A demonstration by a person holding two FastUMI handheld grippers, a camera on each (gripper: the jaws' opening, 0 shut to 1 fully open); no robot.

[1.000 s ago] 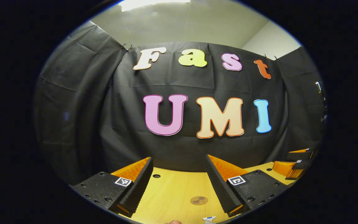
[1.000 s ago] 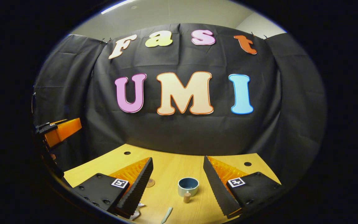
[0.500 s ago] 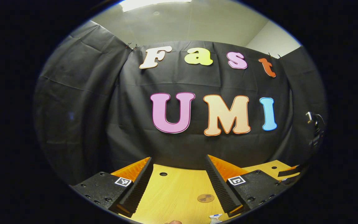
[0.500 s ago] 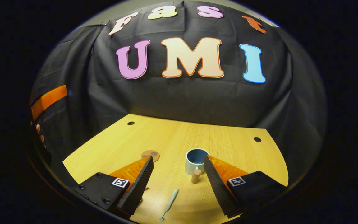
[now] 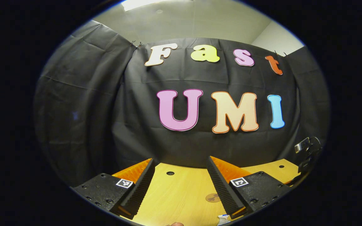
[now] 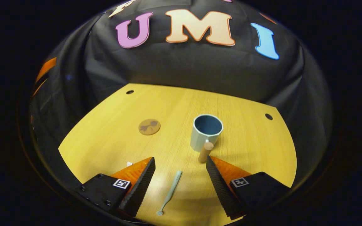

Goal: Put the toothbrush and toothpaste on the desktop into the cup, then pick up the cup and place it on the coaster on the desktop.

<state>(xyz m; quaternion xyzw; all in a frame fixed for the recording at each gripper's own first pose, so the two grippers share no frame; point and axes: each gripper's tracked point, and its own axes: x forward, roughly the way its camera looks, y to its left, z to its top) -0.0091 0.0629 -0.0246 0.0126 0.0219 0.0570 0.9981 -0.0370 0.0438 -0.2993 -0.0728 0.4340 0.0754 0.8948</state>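
In the right gripper view a pale blue-green cup (image 6: 206, 132) with a wooden handle (image 6: 205, 152) stands upright on the wooden desktop (image 6: 247, 147). A pale green toothbrush (image 6: 170, 191) lies flat in front of it, between the fingers of my right gripper (image 6: 179, 163), which hovers open above it. A round brown coaster (image 6: 149, 126) lies left of the cup. A white corner of the toothpaste (image 6: 129, 164) peeks out beside the left finger. In the left gripper view my left gripper (image 5: 180, 164) is open and empty, with the coaster (image 5: 212, 197) and a bit of the toothpaste (image 5: 222, 218) near its right finger.
The desktop (image 5: 174, 194) has small round holes near its far corners (image 6: 130, 92) (image 6: 268, 116). Black cloth closes it in at the back and sides. The other gripper shows at the left edge (image 6: 44, 70) of the right gripper view.
My right gripper has tilted down and moved over the desktop, so the cup, coaster and toothbrush now show more fully. The left gripper has turned slightly left. Both stay open.
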